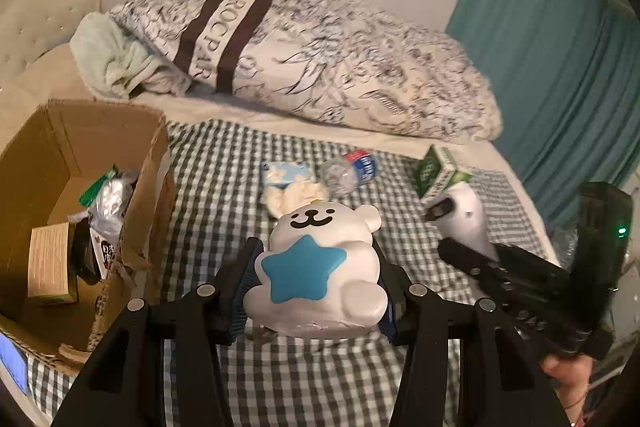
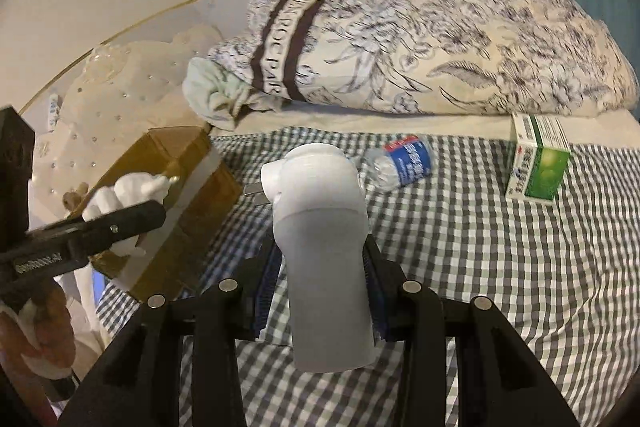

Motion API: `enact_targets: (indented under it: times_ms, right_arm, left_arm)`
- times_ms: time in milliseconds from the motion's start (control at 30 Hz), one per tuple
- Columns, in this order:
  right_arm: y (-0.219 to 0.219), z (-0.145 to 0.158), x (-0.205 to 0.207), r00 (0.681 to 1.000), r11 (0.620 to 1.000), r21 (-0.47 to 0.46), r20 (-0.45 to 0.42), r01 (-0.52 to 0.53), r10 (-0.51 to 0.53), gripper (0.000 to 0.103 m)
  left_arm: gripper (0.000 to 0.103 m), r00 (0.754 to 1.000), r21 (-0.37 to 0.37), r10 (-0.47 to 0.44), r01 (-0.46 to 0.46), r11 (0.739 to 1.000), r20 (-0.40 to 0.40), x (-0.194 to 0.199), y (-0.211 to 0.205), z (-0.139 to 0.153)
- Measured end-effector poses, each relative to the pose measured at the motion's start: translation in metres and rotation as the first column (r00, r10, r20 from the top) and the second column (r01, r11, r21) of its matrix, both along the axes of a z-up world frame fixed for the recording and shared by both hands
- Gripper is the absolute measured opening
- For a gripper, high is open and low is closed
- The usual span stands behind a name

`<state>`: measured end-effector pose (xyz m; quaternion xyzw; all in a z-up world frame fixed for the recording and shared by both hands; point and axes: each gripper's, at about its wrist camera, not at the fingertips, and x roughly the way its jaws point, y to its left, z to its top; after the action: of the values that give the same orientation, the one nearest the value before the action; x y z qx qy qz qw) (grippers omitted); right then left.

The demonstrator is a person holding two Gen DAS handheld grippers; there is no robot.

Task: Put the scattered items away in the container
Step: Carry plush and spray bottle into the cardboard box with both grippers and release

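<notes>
My left gripper [image 1: 316, 267] is shut on a white bear toy [image 1: 320, 267] with a blue star, held above the checked bedspread. The cardboard box [image 1: 152, 167] stands to its left with several items inside. My right gripper [image 2: 320, 259] is shut on a white plug-in device [image 2: 320, 227] with metal prongs, lifted over the bed. It also shows in the left wrist view [image 1: 464, 219]. A crushed water bottle [image 2: 400, 163], a green and white carton [image 2: 536, 159] and a small light-blue packet [image 1: 286, 175] lie on the bedspread. The box shows at the left of the right wrist view [image 2: 180, 187].
A rolled floral duvet [image 1: 320, 67] and a pale green towel [image 1: 112, 59] lie at the back of the bed. A teal curtain [image 1: 560, 47] hangs at the right. A tufted cream headboard [image 1: 36, 27] is behind the box.
</notes>
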<state>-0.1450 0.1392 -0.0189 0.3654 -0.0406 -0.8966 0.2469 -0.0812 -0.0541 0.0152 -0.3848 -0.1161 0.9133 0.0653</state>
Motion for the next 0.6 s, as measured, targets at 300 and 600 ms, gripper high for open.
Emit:
enact_targets:
  times_ms: [300,600]
  right_arm:
    - [-0.019,0.024,0.017,0.998,0.999,-0.006,-0.039,-0.042,0.042,0.039]
    - [-0.088,0.043,0.018,0.984,0.986,-0.009,-0.068,-0.166,0.165,0.039]
  left_arm:
    - [0.052,0.999,-0.036,0.036,-0.037,0.999,-0.041,0.02,-0.012,0.021]
    - [0.052,0.984,-0.087,0.164,-0.169,0.982,-0.063,0.04,-0.076,0.032]
